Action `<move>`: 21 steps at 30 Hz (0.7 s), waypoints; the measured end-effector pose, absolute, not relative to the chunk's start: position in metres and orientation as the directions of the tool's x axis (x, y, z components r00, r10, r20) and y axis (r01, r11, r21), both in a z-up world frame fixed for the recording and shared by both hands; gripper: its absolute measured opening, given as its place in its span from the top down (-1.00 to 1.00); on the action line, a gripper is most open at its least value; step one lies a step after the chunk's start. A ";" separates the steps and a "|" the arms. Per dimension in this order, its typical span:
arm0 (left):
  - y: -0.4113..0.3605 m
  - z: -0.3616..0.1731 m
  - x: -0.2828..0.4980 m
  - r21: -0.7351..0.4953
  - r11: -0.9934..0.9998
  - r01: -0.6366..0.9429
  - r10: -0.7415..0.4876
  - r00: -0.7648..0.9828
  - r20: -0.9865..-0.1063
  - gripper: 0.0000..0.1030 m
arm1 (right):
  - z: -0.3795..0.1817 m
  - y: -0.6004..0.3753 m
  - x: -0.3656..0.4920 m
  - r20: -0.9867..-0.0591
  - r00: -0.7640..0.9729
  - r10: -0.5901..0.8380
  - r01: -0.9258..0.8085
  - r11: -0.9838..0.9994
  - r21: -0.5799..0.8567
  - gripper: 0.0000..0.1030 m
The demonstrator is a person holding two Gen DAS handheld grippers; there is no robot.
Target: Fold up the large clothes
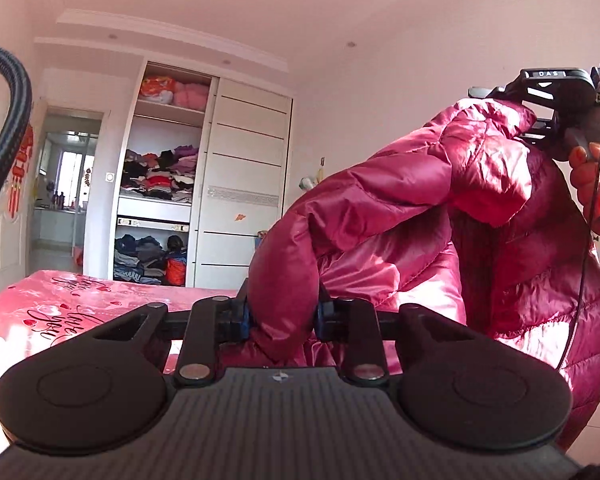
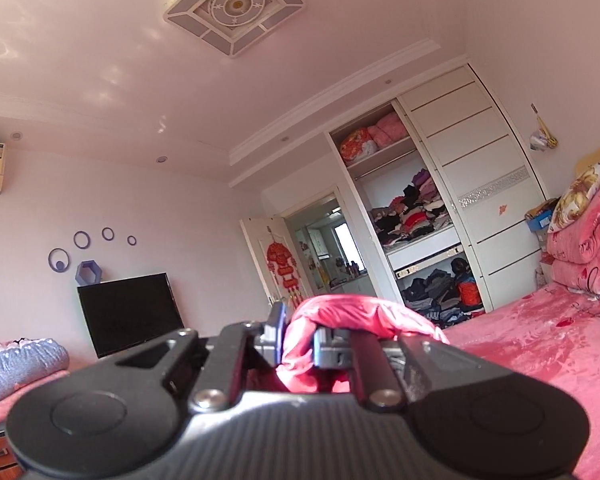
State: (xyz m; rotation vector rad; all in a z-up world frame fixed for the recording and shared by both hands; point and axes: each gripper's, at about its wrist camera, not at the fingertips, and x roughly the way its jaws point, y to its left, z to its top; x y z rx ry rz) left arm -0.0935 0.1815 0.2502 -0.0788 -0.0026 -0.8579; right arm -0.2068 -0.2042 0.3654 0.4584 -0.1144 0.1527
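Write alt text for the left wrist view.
The left gripper pinches a fold of a shiny magenta quilted puffer jacket, held up above a pink printed bedspread. At upper right the right gripper holds another part. Behind stands a white open wardrobe with stacked clothes.

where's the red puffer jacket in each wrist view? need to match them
Left wrist: jacket fills centre-right, a fold pinched in the left gripper, its top held up by the right gripper.
Right wrist: only a bunched fold at bottom centre, clamped in the right gripper.
Shared landmark: open wardrobe.
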 end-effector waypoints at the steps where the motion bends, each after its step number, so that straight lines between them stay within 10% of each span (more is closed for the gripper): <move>1: 0.189 0.251 -0.087 -0.055 0.663 0.747 -0.747 0.665 0.024 0.41 | 0.362 -0.210 -0.198 0.136 0.983 0.125 -0.173 0.878 0.446 0.77; 15: 0.130 0.238 0.066 0.038 0.792 0.609 -0.604 0.791 -0.101 0.40 | 0.301 -0.268 -0.010 -0.005 0.998 0.055 -0.047 0.898 0.438 0.70; 17: 0.118 0.233 0.090 0.035 0.811 0.584 -0.575 0.807 -0.136 0.40 | 0.288 -0.276 0.018 -0.031 0.999 0.039 -0.021 0.898 0.440 0.46; 19: 0.104 0.225 0.115 0.031 0.823 0.567 -0.554 0.814 -0.176 0.40 | 0.274 -0.280 0.044 -0.062 0.998 0.028 0.002 0.904 0.428 -0.50; 21: 0.088 0.212 0.141 0.032 0.837 0.546 -0.525 0.819 -0.230 0.39 | 0.258 -0.281 0.065 -0.113 0.994 -0.006 0.052 0.909 0.413 -0.64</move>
